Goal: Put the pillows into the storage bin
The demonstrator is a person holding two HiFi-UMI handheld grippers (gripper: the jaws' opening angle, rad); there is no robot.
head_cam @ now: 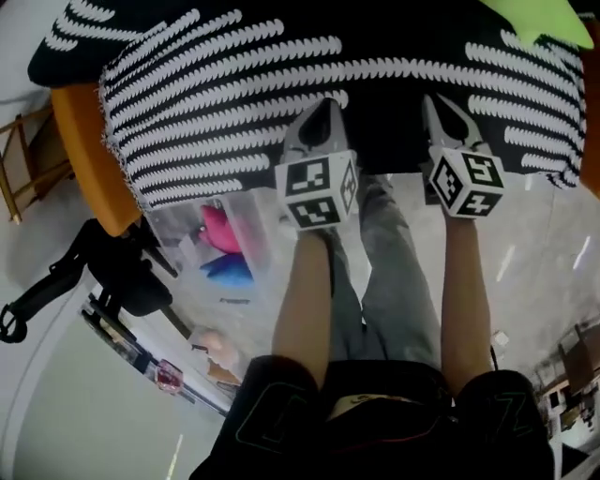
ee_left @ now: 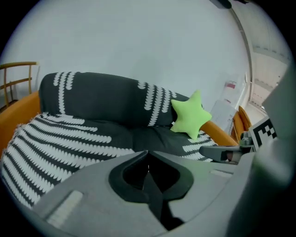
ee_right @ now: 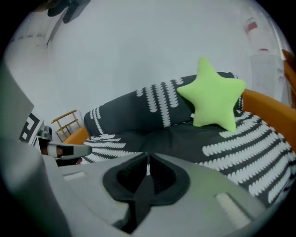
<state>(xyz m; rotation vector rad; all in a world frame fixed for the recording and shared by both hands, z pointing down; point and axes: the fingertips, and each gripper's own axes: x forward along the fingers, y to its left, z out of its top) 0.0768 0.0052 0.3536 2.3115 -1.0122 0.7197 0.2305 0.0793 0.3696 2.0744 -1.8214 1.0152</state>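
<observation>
A lime-green star pillow (head_cam: pixel 541 19) lies at the far right of a sofa draped in a black-and-white striped cover (head_cam: pixel 234 84); it leans against the backrest in the left gripper view (ee_left: pixel 190 115) and the right gripper view (ee_right: pixel 213 98). My left gripper (head_cam: pixel 327 103) and right gripper (head_cam: pixel 440 99) hover side by side over the sofa's front edge, both shut and empty. Their jaws meet with nothing between them (ee_left: pixel 148 159) (ee_right: pixel 148 163). Below and left of my left gripper, a clear storage bin (head_cam: pixel 178 234) stands on the floor, holding a pink pillow (head_cam: pixel 220 230) and a blue pillow (head_cam: pixel 231 272).
The sofa's orange arm (head_cam: pixel 86 150) shows at the left, with a wooden frame (head_cam: pixel 21 161) beyond it. A black stand (head_cam: pixel 117 267) sits on the floor left of the bin. The person's legs in grey trousers (head_cam: pixel 394 281) are between the grippers and the bin.
</observation>
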